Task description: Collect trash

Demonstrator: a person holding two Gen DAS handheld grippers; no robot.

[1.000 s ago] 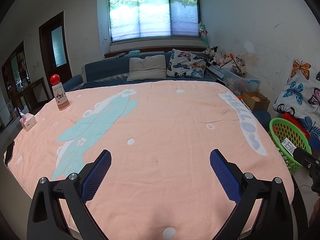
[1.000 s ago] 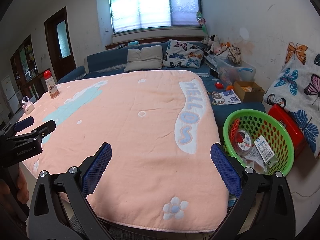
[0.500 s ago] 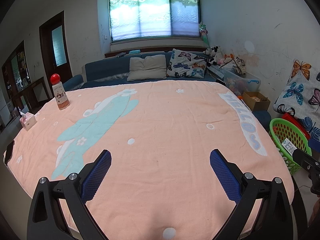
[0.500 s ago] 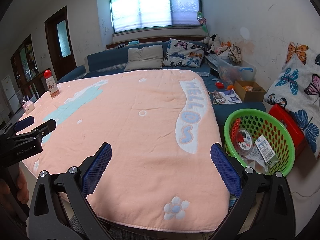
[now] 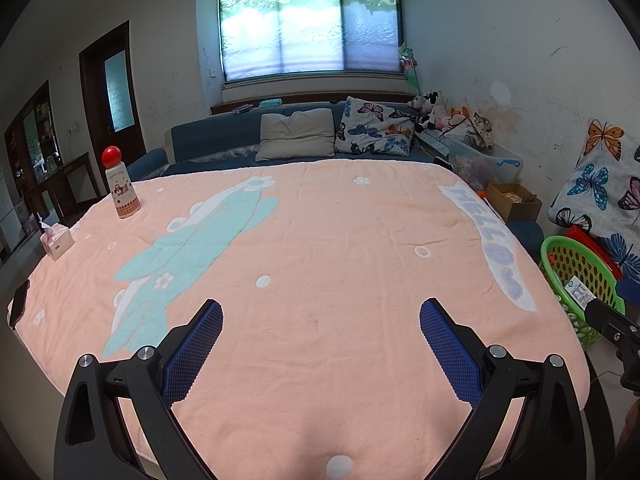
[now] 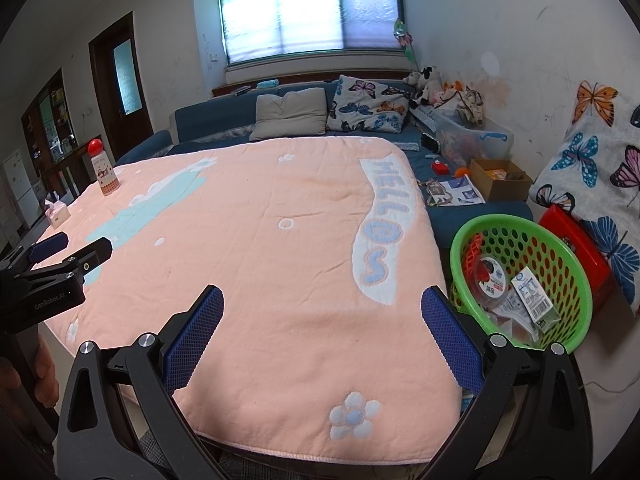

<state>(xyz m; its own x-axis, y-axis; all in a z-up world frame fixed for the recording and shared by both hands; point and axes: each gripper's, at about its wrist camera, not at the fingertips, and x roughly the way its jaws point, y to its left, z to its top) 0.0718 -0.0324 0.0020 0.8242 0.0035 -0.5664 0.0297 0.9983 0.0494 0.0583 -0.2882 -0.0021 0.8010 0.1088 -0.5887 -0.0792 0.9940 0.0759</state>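
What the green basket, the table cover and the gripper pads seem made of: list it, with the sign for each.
Green basket: likely moulded plastic, glossy, regular punched holes.
Table cover: soft woven cloth, matte, creased, towel-like nap.
Left gripper and right gripper pads: probably rubber, blue, finely dimpled.

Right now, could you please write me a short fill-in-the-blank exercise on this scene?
1. The trash lies in a ____ basket beside the table.
2. The bottle on the pink cloth has a ____ cap.
3. The left gripper and the right gripper are both ____ and hold nothing.
4. The word on the cloth's right edge reads ____.

Missing words: green; red; open; HELLO
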